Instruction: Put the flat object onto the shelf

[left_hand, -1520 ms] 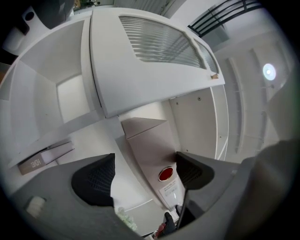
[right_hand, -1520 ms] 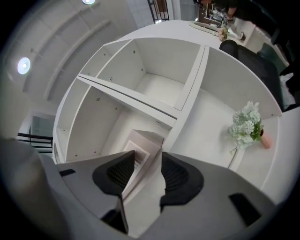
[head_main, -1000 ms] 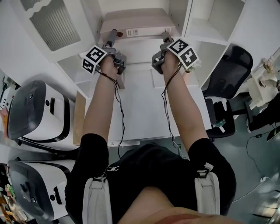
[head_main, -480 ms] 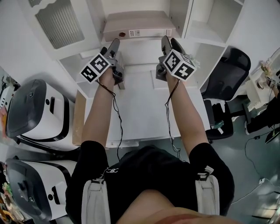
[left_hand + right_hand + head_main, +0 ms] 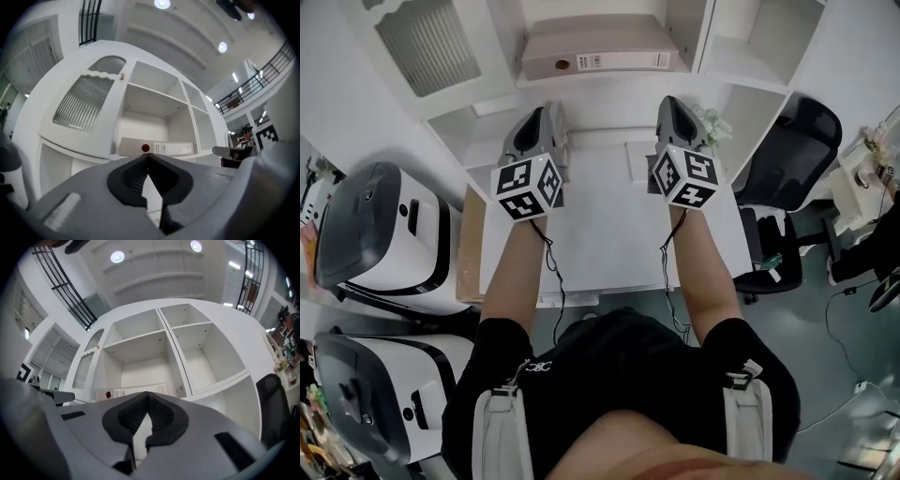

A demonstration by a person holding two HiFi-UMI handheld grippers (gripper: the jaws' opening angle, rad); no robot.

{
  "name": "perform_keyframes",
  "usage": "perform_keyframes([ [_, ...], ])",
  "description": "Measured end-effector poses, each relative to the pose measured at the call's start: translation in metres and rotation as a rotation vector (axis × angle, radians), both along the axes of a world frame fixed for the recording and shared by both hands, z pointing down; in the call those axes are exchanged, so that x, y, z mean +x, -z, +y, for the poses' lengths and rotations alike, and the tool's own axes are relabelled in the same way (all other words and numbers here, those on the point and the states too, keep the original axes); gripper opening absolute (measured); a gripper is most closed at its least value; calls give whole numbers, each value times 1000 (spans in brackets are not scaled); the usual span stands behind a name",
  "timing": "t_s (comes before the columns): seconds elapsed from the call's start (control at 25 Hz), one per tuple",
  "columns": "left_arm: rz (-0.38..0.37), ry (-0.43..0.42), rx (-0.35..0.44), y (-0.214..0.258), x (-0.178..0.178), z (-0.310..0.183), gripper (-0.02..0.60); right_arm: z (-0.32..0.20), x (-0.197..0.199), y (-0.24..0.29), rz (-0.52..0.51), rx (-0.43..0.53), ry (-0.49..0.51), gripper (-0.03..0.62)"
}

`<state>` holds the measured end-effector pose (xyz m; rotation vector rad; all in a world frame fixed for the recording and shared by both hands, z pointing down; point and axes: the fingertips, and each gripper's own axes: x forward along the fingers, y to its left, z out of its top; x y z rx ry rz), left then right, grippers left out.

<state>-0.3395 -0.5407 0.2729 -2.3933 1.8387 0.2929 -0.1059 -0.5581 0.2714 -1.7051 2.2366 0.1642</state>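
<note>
The flat object is a pale folder point(image 5: 595, 47) with a red dot on its spine. It lies flat in the middle compartment of the white shelf unit point(image 5: 698, 37), and also shows as the folder point(image 5: 159, 148) and the folder point(image 5: 136, 392) in the two gripper views. My left gripper point(image 5: 546, 114) and right gripper point(image 5: 672, 103) hang over the white desk point(image 5: 600, 234), drawn back from the shelf and apart from the folder. Both have just been closing. The left gripper point(image 5: 146, 154) and right gripper point(image 5: 146, 393) are shut, tips together, with nothing between them.
A black office chair point(image 5: 792, 141) stands at the right. Two white machines point(image 5: 380, 234) sit on the floor at the left, and a brown board point(image 5: 471, 248) leans along the desk's left edge. Some greenery point(image 5: 712, 122) lies in the lower right shelf bay.
Both grippers pulled back from the folder toward me and rolled, bringing their marker cubes on top. Their jaws went from open to shut. The folder stays on the shelf.
</note>
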Motion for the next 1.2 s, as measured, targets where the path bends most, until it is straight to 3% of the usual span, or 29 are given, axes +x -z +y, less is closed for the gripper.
perform_keyframes([
  [0.16,-60,2,-19,-25,16,21,18,24,-3,-22,62,8,-4,0],
  [0.32,-116,6,-65,-58,26,38,18,40,-6,-63,77,-57,19,0],
  [0.56,-104,-34,-141,-94,43,48,18,49,-13,-95,93,-121,92,0],
  [0.92,-107,-37,-140,-92,46,50,17,54,-13,-94,88,-127,97,0],
  [1.2,-119,-19,-139,-91,43,52,17,50,-13,-98,22,-170,121,0],
])
